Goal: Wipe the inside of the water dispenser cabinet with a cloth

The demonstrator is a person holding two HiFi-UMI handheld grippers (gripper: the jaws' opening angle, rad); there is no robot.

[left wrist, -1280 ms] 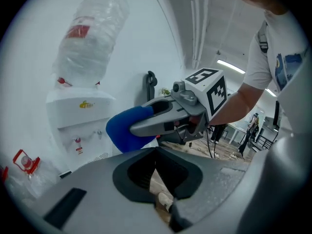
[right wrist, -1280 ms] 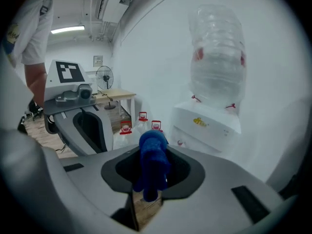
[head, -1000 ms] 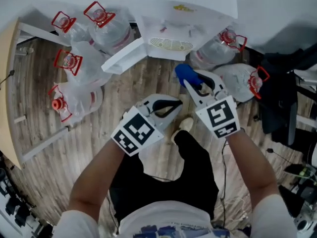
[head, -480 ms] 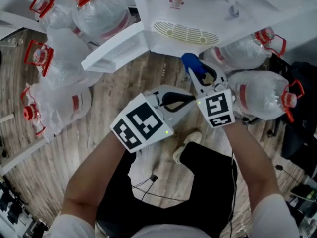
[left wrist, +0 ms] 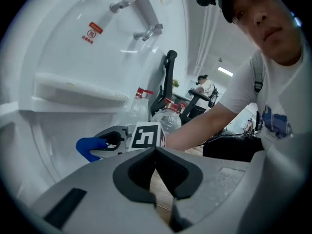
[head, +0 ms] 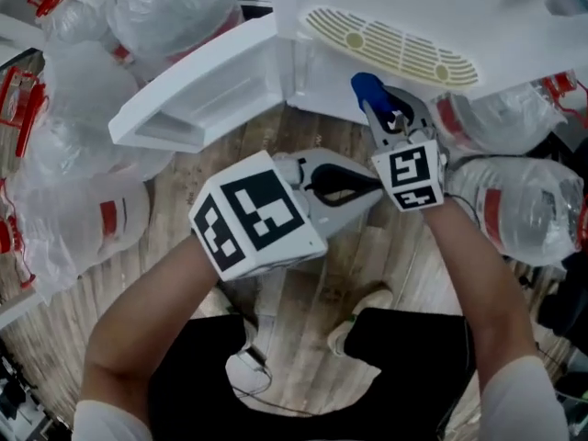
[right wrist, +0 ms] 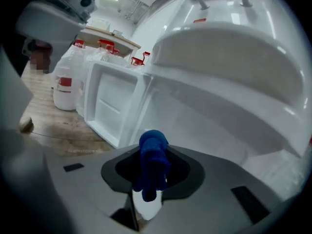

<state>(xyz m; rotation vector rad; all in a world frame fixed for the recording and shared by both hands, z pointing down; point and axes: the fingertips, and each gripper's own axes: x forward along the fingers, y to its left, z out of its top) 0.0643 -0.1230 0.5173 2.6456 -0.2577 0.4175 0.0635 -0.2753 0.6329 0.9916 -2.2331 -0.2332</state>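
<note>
The white water dispenser (head: 432, 7) stands ahead, its cabinet door (head: 197, 95) swung open to the left over the wooden floor. A bunched blue cloth (head: 369, 92) sticks out of my right gripper (head: 381, 108), which is shut on it just before the cabinet opening (right wrist: 195, 126). The same blue cloth (right wrist: 153, 165) hangs between the jaws in the right gripper view. My left gripper (head: 372, 188) sits lower and left of the right one, shut with nothing in it. The right gripper with its blue cloth (left wrist: 92, 147) also shows in the left gripper view.
Large clear water bottles with red handles crowd the floor on the left (head: 73, 219) and on the right (head: 519, 205). The drip tray grille (head: 395, 44) juts out above the cabinet. Two taps (left wrist: 146, 30) sit on the dispenser front. A shoe (head: 363, 324) rests on the floor below.
The view has closed in on the dispenser. Both grippers have moved forward towards the open cabinet, the right one carrying the blue cloth.
</note>
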